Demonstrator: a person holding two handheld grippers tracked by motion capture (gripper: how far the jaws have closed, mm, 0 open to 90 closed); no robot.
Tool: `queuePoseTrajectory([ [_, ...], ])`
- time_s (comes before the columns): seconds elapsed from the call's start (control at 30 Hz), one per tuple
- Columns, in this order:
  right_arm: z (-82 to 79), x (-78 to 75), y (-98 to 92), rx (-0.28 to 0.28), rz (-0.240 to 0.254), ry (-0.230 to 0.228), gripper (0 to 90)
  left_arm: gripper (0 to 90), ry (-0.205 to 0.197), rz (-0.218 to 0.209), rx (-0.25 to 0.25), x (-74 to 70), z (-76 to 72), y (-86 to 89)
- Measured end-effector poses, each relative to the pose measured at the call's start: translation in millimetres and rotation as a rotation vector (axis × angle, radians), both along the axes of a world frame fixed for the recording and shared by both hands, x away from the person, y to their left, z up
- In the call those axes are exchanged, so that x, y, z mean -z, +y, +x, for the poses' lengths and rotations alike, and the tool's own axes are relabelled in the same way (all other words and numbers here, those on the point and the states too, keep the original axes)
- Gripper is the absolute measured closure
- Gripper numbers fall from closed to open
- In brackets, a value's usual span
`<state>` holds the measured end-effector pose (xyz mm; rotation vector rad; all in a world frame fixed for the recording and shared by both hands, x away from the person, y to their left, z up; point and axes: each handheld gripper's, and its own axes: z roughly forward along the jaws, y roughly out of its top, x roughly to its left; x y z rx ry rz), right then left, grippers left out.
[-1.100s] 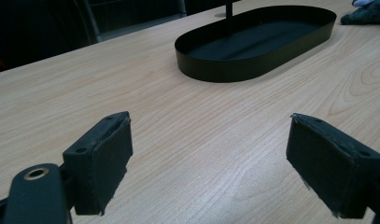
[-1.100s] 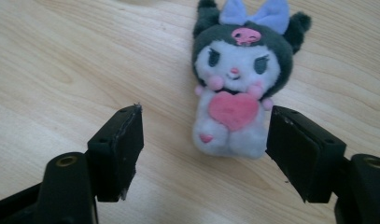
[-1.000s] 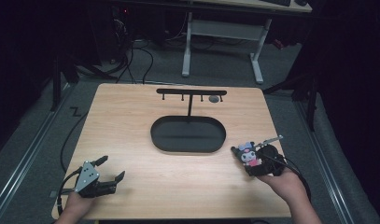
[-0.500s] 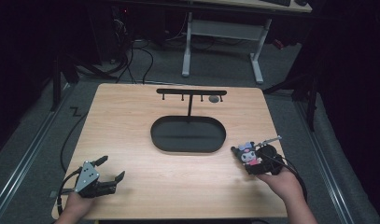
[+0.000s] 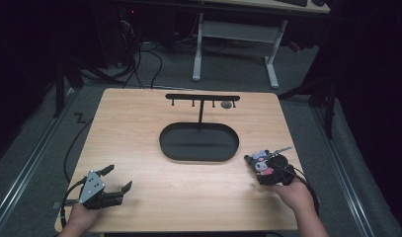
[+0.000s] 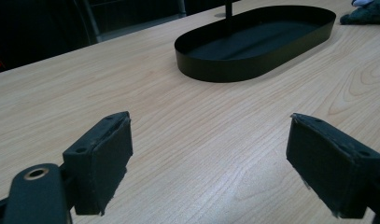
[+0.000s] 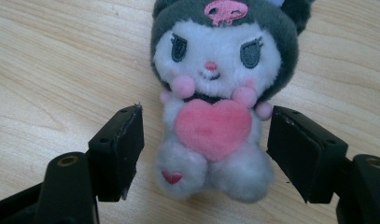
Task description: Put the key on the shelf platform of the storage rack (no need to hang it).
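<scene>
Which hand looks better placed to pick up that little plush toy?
The right. Its tongs already straddle the plush toy, jaws either side of the body, just closing in but not yet pressing. The left tongs sit open at the table's opposite near corner, far from the toy.

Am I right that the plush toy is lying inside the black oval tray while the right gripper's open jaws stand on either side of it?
Not quite: the plush toy lies on the bare wooden table, right of the black oval tray, as the high view shows. The rest holds: the right gripper has its jaws open either side of the toy, not yet pressing it.
</scene>
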<state>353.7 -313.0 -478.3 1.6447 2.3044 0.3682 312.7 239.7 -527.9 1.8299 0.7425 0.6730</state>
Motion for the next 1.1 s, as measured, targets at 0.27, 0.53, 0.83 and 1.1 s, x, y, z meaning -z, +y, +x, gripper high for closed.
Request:
queuePoseTrajectory([
  [0.27,0.3,4.0,0.4,0.009,-0.018,0.006,37.6,15.4,-0.001,0.001,-0.001,0.0,0.0,-0.1],
  [0.53,-0.5,4.2,0.6,0.012,-0.021,-0.007,46.8,15.4,0.001,0.003,-0.002,0.1,0.2,-0.4],
  [0.83,-1.4,-4.0,2.9,0.010,-0.026,-0.021,47.6,15.4,-0.005,0.001,-0.005,0.2,-0.4,-0.6],
  [1.1,0.1,-18.9,4.4,-0.001,-0.020,-0.013,47.6,15.4,-0.001,0.003,-0.005,0.2,-0.1,-0.7],
])
